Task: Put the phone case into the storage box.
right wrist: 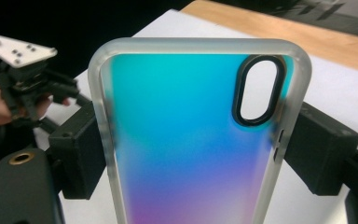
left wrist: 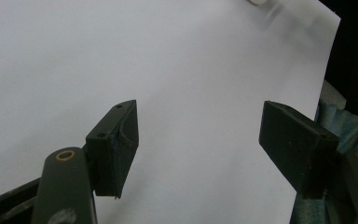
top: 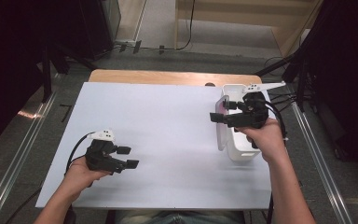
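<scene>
A phone case [right wrist: 186, 140] with a frosted rim, a blue-to-purple back and a black-ringed camera hole stands upright in my right gripper [right wrist: 200, 149], whose pads press on its two long sides. From above, the phone case [top: 221, 128] appears edge-on just left of a white bin [top: 244, 151], and the right gripper [top: 220, 111] points left above the bin's left wall. My left gripper [top: 129, 157] rests low at the table's left front, open, with nothing but white surface between its jaws. The left gripper [left wrist: 200, 144] has its jaws set wide apart.
A white sheet [top: 168, 140] covers most of the wooden table [top: 168, 77]. The white bin stands at the right edge of the sheet. Dark stands and cables flank the table on both sides. The person's jeans [left wrist: 345, 121] are at the table's front edge.
</scene>
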